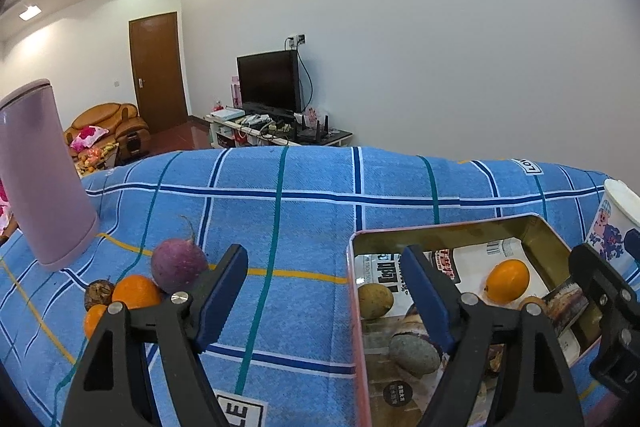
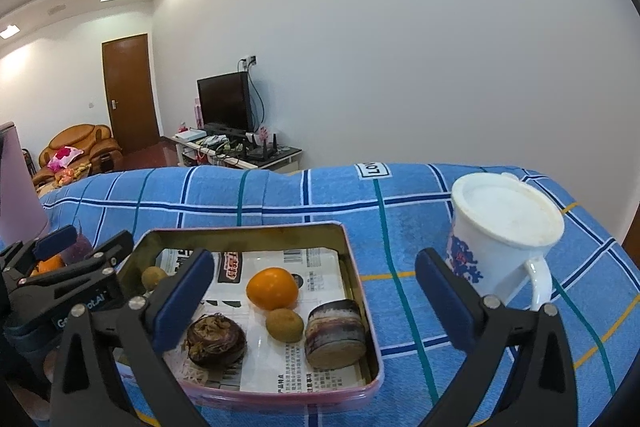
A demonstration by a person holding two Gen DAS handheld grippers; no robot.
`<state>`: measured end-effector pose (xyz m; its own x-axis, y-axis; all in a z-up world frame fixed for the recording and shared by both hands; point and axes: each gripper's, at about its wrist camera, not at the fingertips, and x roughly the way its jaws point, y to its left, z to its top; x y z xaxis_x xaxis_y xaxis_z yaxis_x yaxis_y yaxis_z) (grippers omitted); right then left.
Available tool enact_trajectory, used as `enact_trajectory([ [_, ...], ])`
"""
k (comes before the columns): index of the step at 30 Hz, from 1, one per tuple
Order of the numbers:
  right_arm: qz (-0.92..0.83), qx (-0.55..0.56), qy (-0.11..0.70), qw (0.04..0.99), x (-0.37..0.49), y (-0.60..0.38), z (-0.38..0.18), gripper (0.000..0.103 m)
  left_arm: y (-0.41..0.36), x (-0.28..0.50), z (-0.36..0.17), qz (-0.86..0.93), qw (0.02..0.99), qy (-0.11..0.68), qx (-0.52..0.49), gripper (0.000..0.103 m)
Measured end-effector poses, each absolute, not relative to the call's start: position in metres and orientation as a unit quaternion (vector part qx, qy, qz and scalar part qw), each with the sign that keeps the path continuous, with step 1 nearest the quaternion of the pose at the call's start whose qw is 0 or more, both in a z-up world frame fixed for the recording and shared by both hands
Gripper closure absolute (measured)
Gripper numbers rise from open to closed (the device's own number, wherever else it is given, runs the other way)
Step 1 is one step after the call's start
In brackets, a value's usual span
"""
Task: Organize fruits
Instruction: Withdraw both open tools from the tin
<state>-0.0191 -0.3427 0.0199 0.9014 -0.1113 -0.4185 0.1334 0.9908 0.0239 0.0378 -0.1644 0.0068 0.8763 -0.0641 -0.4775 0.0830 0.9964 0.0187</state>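
Between the spread, empty right claw [image 2: 316,293] lies the tin's [image 2: 352,251] orange [image 2: 272,287].

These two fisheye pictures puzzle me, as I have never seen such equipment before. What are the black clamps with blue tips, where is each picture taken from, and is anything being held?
The clamps are hand-held two-finger grippers, one in each of a person's hands. Each carries a camera looking forward along its fingers, so each picture shows its own gripper at the bottom. In the left wrist view, the left gripper is open and holds nothing. In the right wrist view, the right gripper is also open and empty.

Both hang over a blue checked cloth. On it sits an open tin lined with printed paper, holding an orange, two small brown-green fruits and two dark, round items. Left of the tin lies a loose pile: oranges, a purple root and a dark brown piece. A pink cylinder and a white mug stand nearby.
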Motion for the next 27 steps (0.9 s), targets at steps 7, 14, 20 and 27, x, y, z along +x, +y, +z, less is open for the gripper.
enact_trajectory([
  [7,-0.08,0.025,0.196,0.977,-0.03,-0.341,0.022,0.0,-0.159,0.019,0.011,-0.031,0.974,0.22,0.04,0.023],
  [14,-0.095,0.022,0.185,0.978,-0.042,-0.33,0.024,0.0,-0.154,-0.004,0.013,-0.032,0.978,0.196,0.063,0.023],
  [20,-0.104,0.013,0.187,0.977,-0.048,-0.322,0.024,0.0,-0.141,-0.014,0.012,-0.035,0.977,0.193,0.077,0.023],
  [27,-0.112,0.002,0.196,0.974,-0.055,-0.304,0.023,0.0,-0.116,-0.019,0.011,-0.023,0.977,0.19,0.091,0.023],
])
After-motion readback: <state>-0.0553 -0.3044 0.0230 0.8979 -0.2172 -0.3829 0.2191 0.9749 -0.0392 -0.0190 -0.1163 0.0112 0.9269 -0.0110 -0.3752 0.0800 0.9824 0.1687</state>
